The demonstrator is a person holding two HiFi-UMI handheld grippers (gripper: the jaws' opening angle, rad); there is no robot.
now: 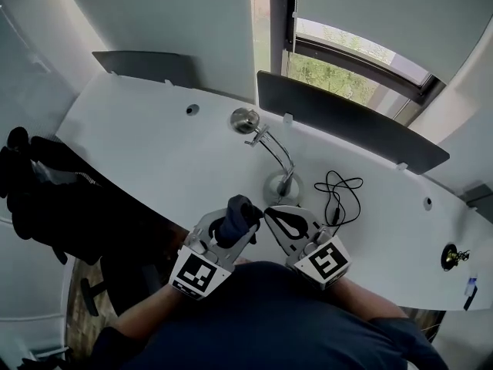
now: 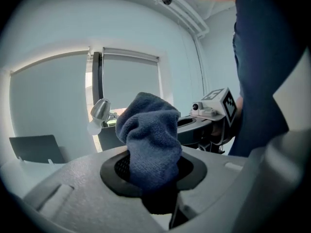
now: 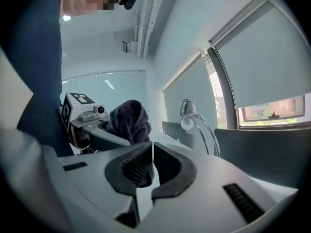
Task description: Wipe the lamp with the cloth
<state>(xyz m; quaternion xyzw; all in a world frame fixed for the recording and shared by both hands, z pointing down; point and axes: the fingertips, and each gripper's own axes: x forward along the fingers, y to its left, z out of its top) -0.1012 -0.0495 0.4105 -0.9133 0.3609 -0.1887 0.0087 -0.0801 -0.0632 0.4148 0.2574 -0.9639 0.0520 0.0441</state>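
Left tongs (image 2: pixel 150 178): clamped on the bunched blue cloth (image 2: pixel 151 135), at the worktop's (image 1: pixel 154 145) near edge. Right tongs (image 3: pixel 151 166): closed together, nothing held. Lamp (image 1: pixel 263 136): stood on the white worktop; neck ran from base away leftward to chrome head. Cable (image 1: pixel 339 195) lay right; window (image 1: pixel 339 75) behind.

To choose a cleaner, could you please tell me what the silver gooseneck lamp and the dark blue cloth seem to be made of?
Silver gooseneck lamp: probably polished metal, given the mirror-like reflections. Dark blue cloth: soft terry or microfibre, with a fuzzy nap.
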